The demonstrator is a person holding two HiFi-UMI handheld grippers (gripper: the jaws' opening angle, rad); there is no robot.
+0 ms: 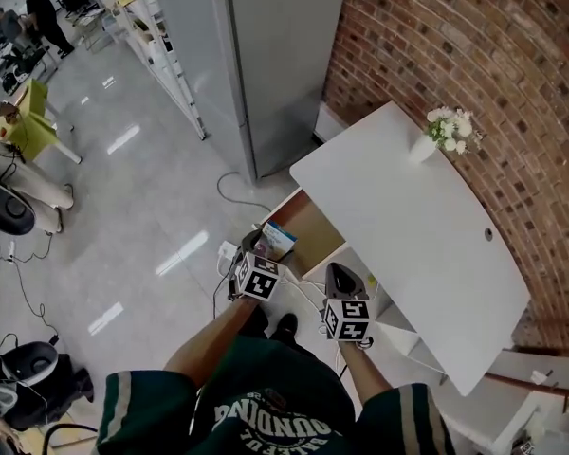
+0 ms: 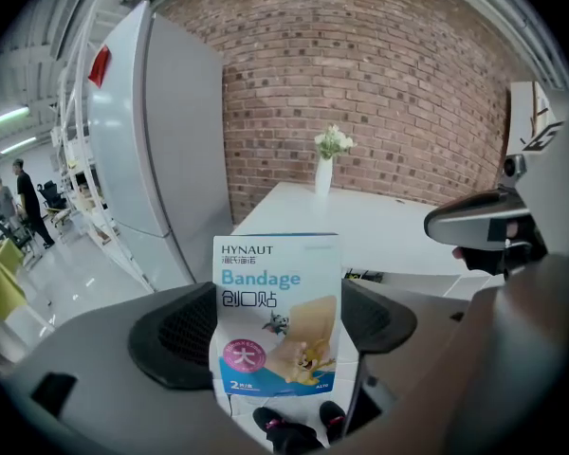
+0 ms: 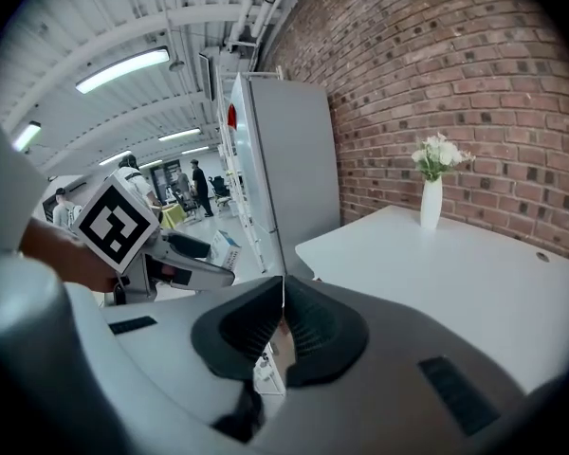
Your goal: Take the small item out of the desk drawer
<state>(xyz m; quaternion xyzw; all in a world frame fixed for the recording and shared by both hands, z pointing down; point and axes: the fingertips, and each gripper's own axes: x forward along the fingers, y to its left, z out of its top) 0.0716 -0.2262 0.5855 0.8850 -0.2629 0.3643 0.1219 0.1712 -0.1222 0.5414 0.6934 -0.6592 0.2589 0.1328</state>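
In the head view, the person stands at a white desk (image 1: 427, 245) set against a brick wall (image 1: 436, 36). Its drawer (image 1: 313, 224) is pulled open and shows a brown inside. The left gripper (image 1: 264, 252) holds a small bandage box (image 1: 278, 239) clear of the drawer, and the box appears over the drawer's outer corner. The right gripper (image 1: 339, 273) hangs just beside it, nearer the desk front, and the two are apart. A vase (image 1: 423, 148) of white flowers stands at the desk's far end, and a tall grey cabinet (image 1: 275, 55) rises next to the wall.

In the left gripper view, the box stands upright with its printed face to the camera (blue "Bandage" lettering over a cartoon picture). The dark pads (image 2: 182, 332) pinch it from either side at its lower half. The person's shoes (image 2: 289, 425) show below it, and the right gripper's grey body crosses the right edge. The desk top and vase lie beyond.

In the right gripper view, the two ribbed fingers (image 3: 251, 335) are pressed together and meet along a thin line with nothing between them. To the left, the other gripper's marker cube (image 3: 114, 221) shows, with the box carried at its tip over the floor.
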